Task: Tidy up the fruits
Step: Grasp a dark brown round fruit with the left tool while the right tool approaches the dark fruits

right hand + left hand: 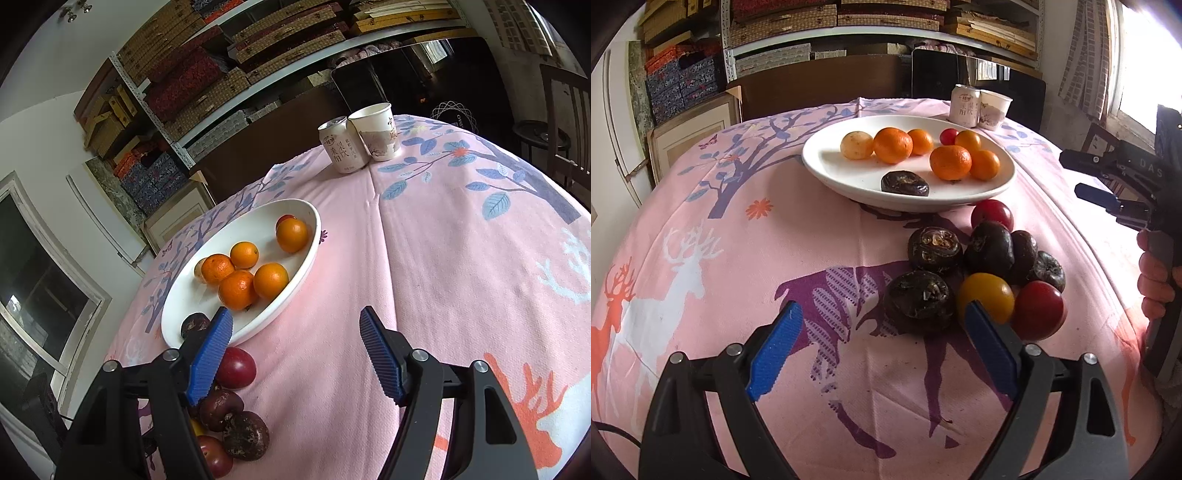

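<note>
A white plate (849, 177) holds several oranges (892, 144), a pale round fruit (856, 145), a small red tomato (948, 136) and one dark water chestnut (904, 183). In front of it on the cloth lie several dark water chestnuts (919, 302), a yellow tomato (985, 296) and two red tomatoes (1038, 309). My left gripper (882, 350) is open and empty, just short of this pile. My right gripper (295, 354) is open and empty above the cloth, right of the plate (303, 266) and the pile (236, 369). It also shows in the left wrist view (1108, 184).
A drink can (965, 104) and a paper cup (994, 109) stand at the table's far edge behind the plate. The pink deer-print tablecloth (738, 258) covers the table. Shelves of boxes (812, 22) fill the back wall. A chair (565, 122) stands at the right.
</note>
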A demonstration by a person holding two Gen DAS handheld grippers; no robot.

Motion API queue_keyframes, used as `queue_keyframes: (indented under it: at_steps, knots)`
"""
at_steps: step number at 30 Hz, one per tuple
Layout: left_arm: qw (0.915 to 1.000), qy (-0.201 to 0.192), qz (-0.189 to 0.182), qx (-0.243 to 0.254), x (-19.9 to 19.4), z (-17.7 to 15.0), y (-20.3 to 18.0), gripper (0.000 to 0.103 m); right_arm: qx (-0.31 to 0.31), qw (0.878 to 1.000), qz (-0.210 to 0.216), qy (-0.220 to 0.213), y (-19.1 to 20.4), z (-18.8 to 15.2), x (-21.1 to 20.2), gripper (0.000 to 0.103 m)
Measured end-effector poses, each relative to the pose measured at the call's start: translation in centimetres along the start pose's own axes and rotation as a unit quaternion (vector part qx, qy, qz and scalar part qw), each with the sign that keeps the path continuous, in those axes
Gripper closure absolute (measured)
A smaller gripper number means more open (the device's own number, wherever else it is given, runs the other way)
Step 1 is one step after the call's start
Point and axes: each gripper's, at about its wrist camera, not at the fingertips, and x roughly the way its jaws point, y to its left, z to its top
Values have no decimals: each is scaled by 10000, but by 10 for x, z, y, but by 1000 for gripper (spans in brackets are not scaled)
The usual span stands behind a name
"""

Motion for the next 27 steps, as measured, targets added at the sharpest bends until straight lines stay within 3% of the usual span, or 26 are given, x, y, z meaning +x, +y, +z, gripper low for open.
queue_keyframes:
  at_steps: [4,7,9,12,16,19,27]
  knots:
    - [9996,160,52,-213,8,3,12,13,-22,10000,-2,32,0,-1,1,30]
    - [9956,-11,906,-257,4,3,25,13,-18,10000,-4,28,0,-1,2,30]
    - [9925,-37,1136,-444,2,4,37,13,-6,10000,8,30,0,-1,2,30]
    - [9951,-26,806,-577,2,5,42,14,-15,10000,40,28,1,-1,2,30]
    - [9984,-108,551,-50,3,7,21,14,-46,10000,67,30,1,1,1,30]
    - [9989,-12,470,50,11,11,15,15,-41,10000,58,34,0,1,1,30]
    - [9993,328,154,-23,33,20,18,30,-86,9999,11,72,1,0,3,30]
